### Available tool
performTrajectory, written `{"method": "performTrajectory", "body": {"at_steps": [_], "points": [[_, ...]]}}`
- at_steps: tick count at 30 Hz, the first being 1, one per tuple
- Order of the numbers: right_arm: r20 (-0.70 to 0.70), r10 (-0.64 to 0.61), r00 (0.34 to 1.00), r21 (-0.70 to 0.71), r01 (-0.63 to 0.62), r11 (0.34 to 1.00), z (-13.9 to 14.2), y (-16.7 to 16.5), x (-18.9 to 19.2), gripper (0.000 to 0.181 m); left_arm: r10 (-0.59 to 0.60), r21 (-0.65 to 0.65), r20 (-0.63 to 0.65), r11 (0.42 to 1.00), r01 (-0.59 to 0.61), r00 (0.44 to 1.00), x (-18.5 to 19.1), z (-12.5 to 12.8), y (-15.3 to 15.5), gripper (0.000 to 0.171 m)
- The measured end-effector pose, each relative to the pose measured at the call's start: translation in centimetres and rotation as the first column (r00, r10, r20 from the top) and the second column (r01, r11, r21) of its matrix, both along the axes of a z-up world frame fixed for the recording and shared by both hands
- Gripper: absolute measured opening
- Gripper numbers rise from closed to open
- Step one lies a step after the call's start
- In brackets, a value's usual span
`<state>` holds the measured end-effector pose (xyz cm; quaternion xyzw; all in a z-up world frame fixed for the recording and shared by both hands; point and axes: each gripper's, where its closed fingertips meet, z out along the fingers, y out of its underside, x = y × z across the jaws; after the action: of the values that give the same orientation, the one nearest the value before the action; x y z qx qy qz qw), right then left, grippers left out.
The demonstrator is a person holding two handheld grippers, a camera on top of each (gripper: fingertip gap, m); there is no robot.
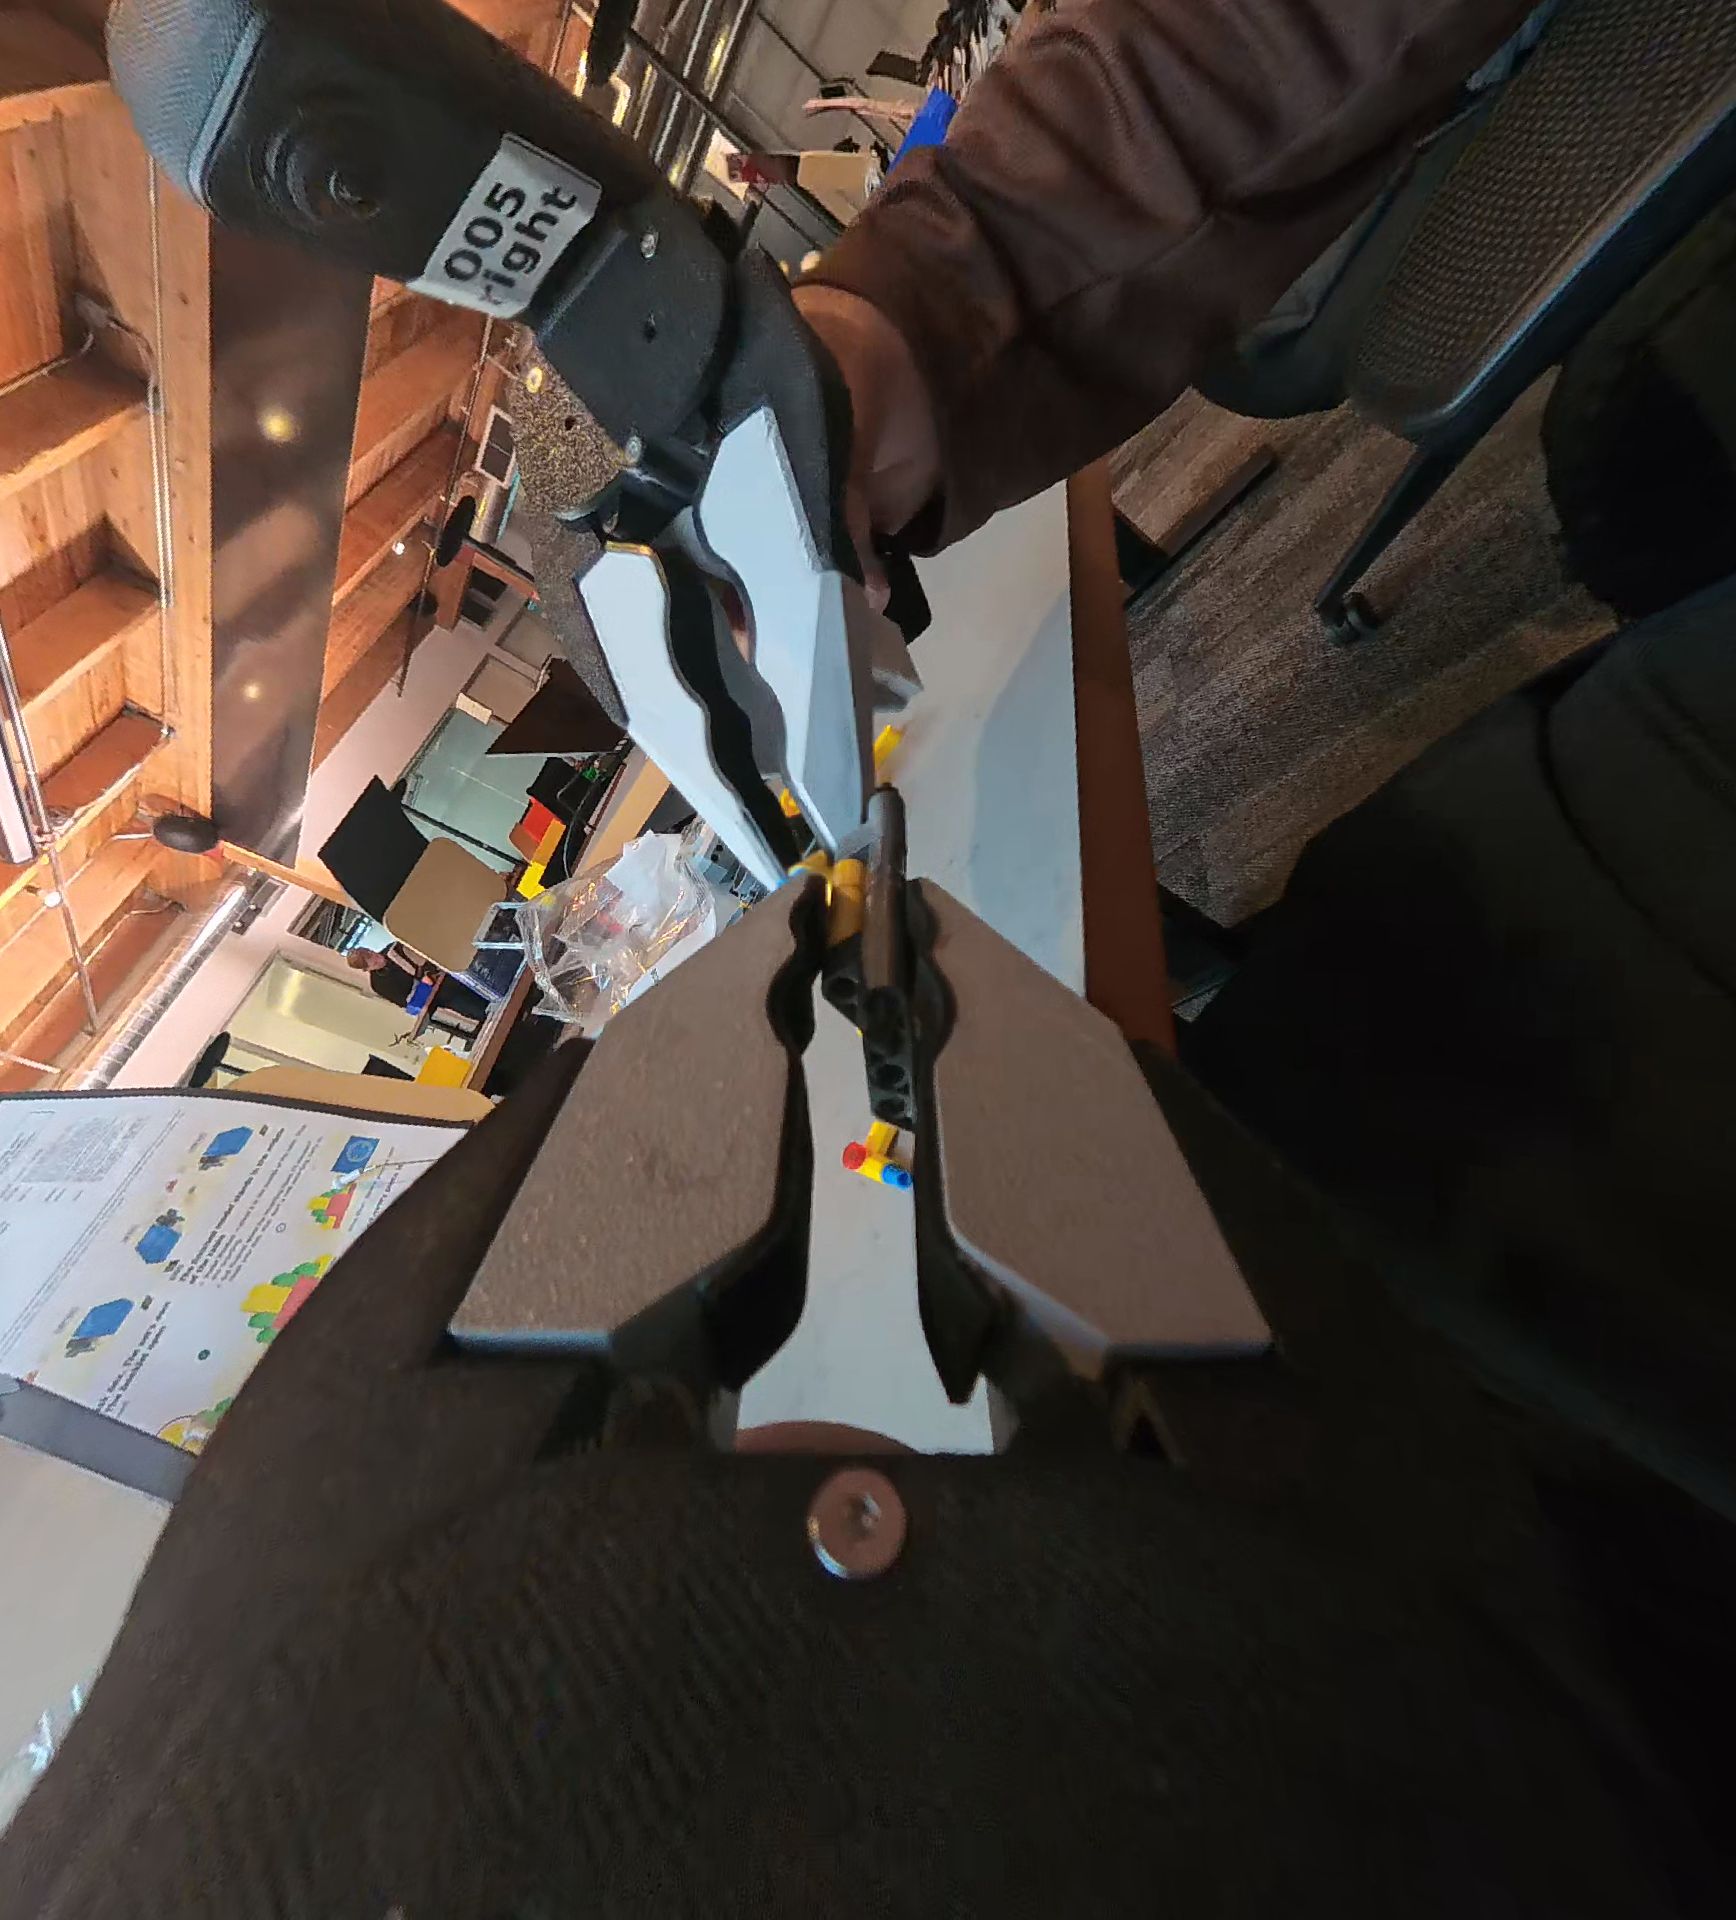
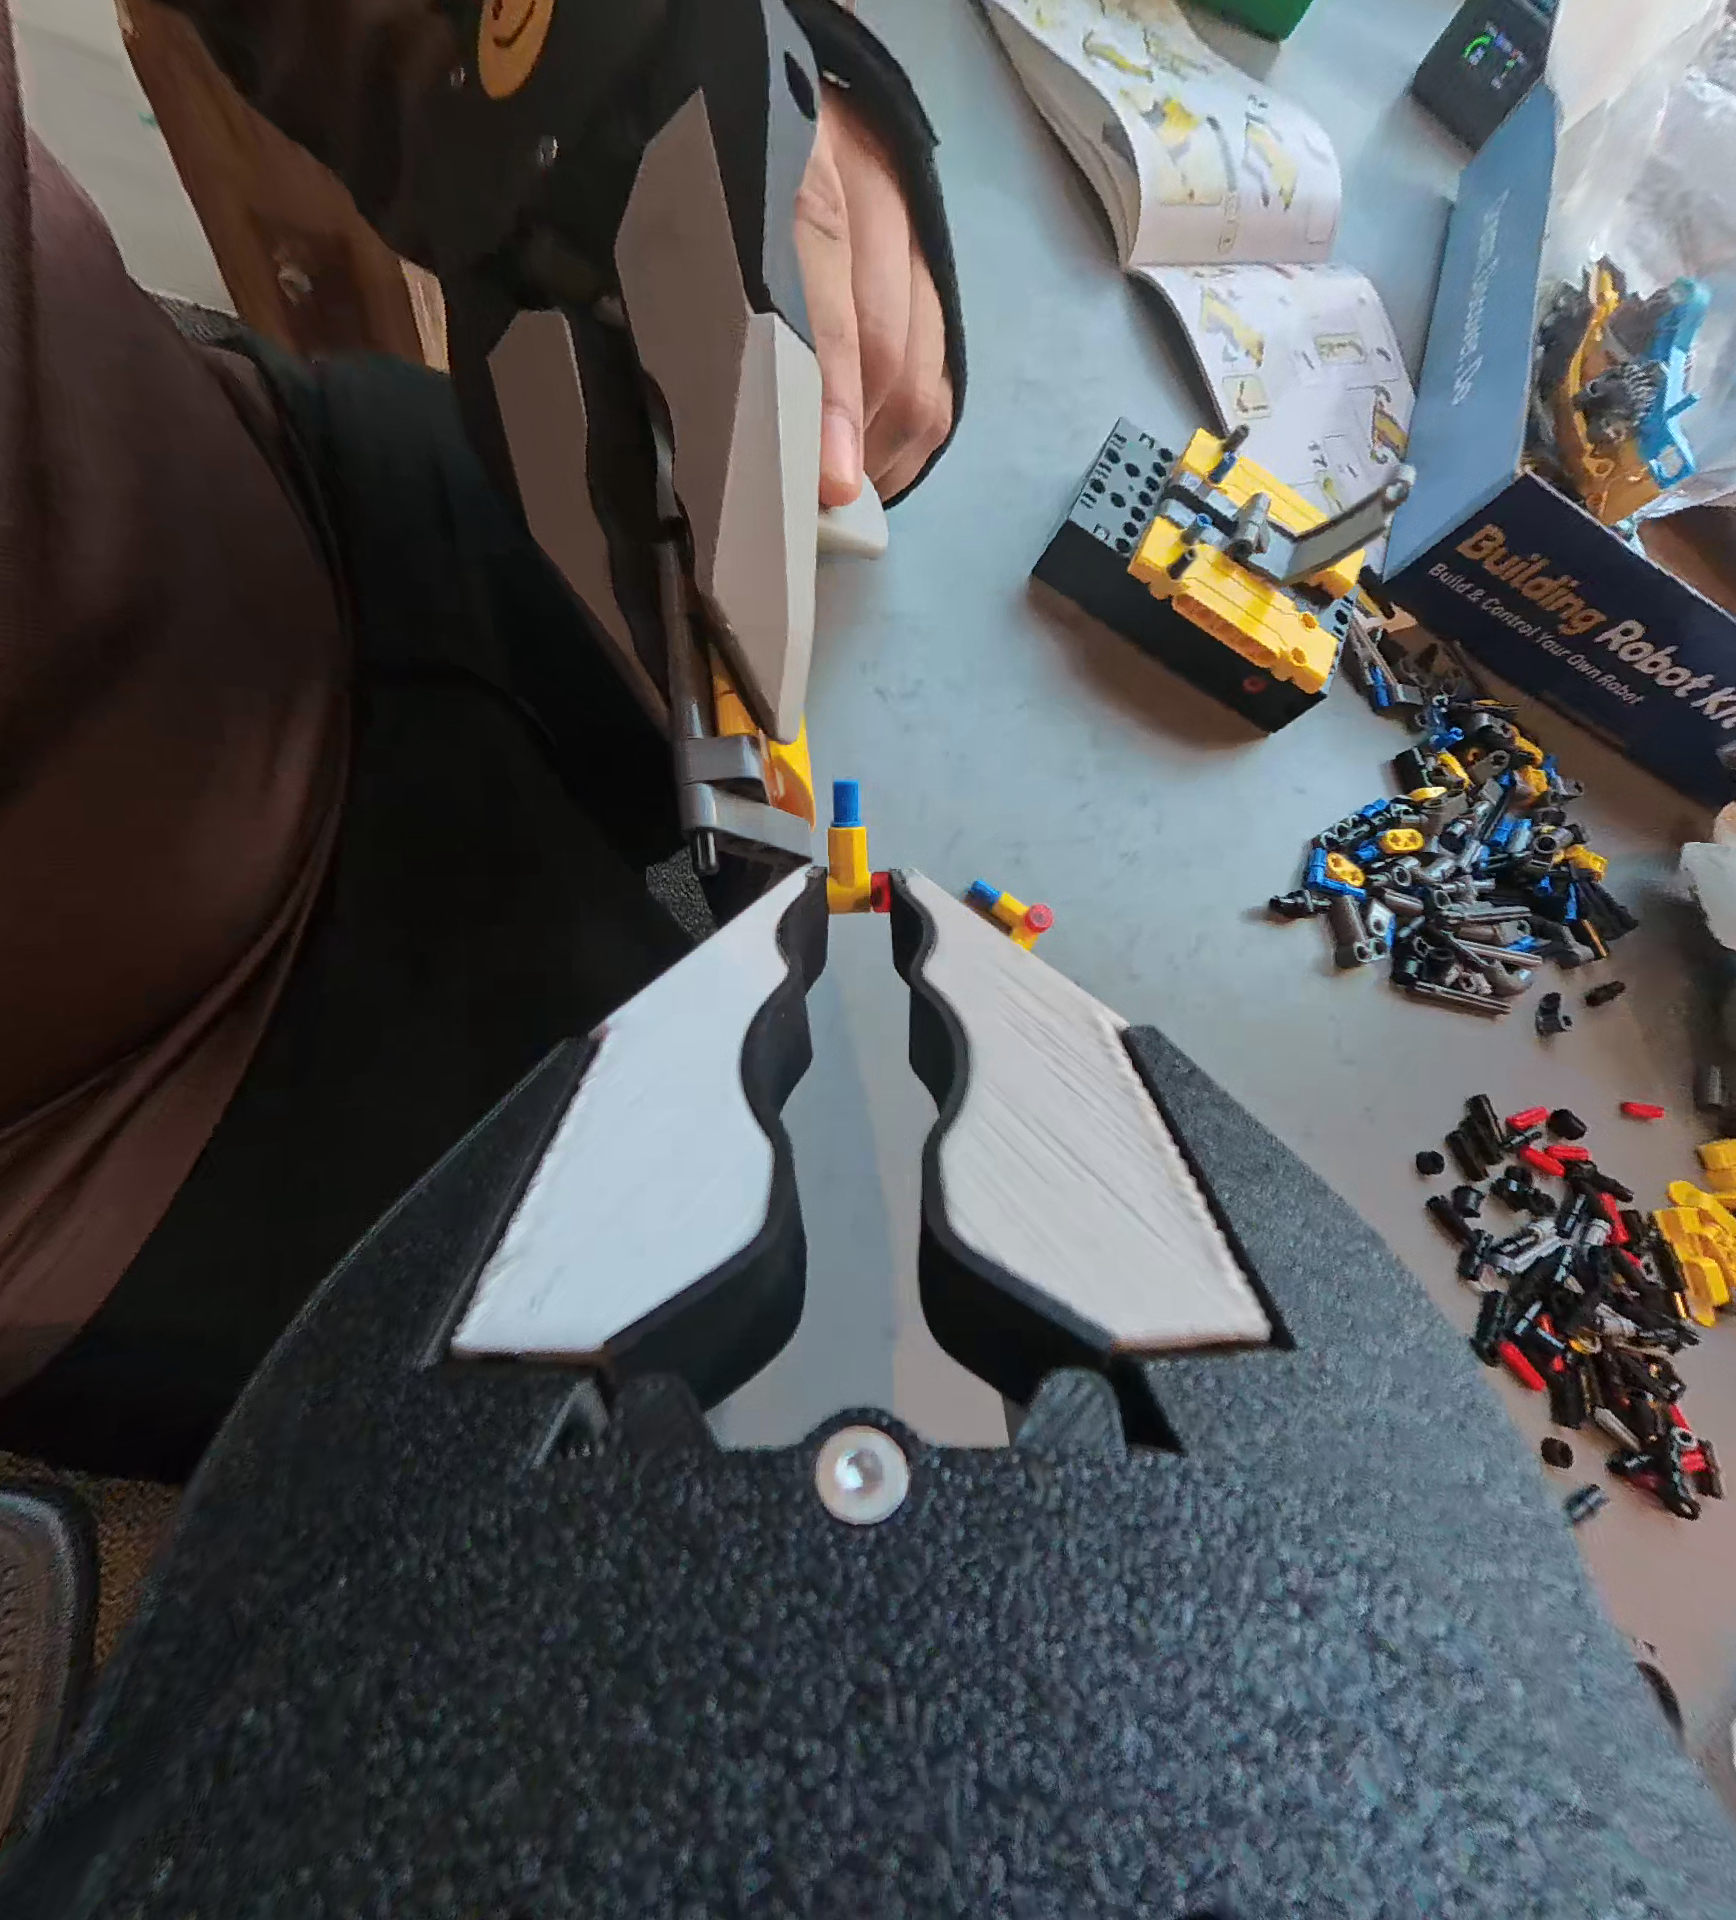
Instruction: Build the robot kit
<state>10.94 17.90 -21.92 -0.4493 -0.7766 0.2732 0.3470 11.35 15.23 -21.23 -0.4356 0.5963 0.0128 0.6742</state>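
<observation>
My left gripper (image 1: 859, 909) is shut on a beam assembly (image 1: 872, 997) of black, grey and yellow building parts, held above the pale table (image 1: 989, 665). In the right wrist view that gripper (image 2: 750, 748) comes in from the upper left with the assembly (image 2: 734, 795) at its tips. My right gripper (image 2: 859, 883) is shut on a small yellow connector (image 2: 848, 847) with a blue pin on top and a red end. The connector sits right beside the assembly's end. The right gripper (image 1: 807, 868) meets the left gripper's tips in the left wrist view. A second yellow connector (image 2: 1009, 912) lies on the table just behind.
A part-built yellow and black model (image 2: 1217, 582) stands at the right. Behind it lie open instruction booklets (image 2: 1228, 187), a dark blue kit box (image 2: 1591, 613) and plastic bags (image 2: 1674, 312). Two piles of small loose parts (image 2: 1456, 883) (image 2: 1612, 1299) lie at the right. A person's brown sleeve (image 2: 64, 727) fills the left. Both grippers' tips are close together, under 4 cm apart.
</observation>
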Motion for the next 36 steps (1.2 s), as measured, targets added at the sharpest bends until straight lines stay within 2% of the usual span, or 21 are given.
{"method": "performTrajectory", "body": {"at_steps": [8, 14, 18, 21, 25, 30, 36], "points": [[0.078, 0.006, 0.997, 0.045, -0.01, 0.999, -2.1, -0.3, -0.3, 0.011, 0.045, -0.026, -0.058, 0.999, -0.046, 0.997, -0.7, -1.6, 0.8, 0.013], [0.114, -0.02, 0.993, 0.072, 0.012, 0.997, -2.9, 0.0, -0.4, 0.011, 0.126, -0.179, -0.145, 0.972, -0.151, 0.981, -1.9, -3.1, 1.7, 0.019], [0.109, -0.073, 0.991, 0.086, 0.064, 0.994, -2.9, 0.8, -0.4, 0.011, 0.178, -0.146, -0.18, 0.968, -0.206, 0.967, -2.2, -2.9, 2.2, 0.017], [0.107, -0.127, 0.986, 0.115, 0.114, 0.987, -2.6, 1.5, 0.0, 0.011, 0.189, -0.132, -0.16, 0.969, -0.211, 0.969, -2.3, -2.4, 2.5, 0.015], [0.084, -0.184, 0.979, 0.136, 0.172, 0.976, -1.9, 1.5, 0.5, 0.011, 0.171, -0.196, -0.074, 0.964, -0.182, 0.983, -2.5, -1.9, 2.6, 0.015], [0.03, -0.202, 0.979, 0.16, 0.195, 0.968, -0.9, 1.5, 0.3, 0.011, 0.16, -0.212, -0.049, 0.963, -0.167, 0.986, -2.6, -1.8, 2.6, 0.015], [0.07, -0.175, 0.982, 0.168, 0.161, 0.973, -1.9, 0.7, -0.3, 0.011, 0.154, -0.229, -0.046, 0.96, -0.161, 0.987, -2.8, -1.8, 2.6, 0.015]]}}
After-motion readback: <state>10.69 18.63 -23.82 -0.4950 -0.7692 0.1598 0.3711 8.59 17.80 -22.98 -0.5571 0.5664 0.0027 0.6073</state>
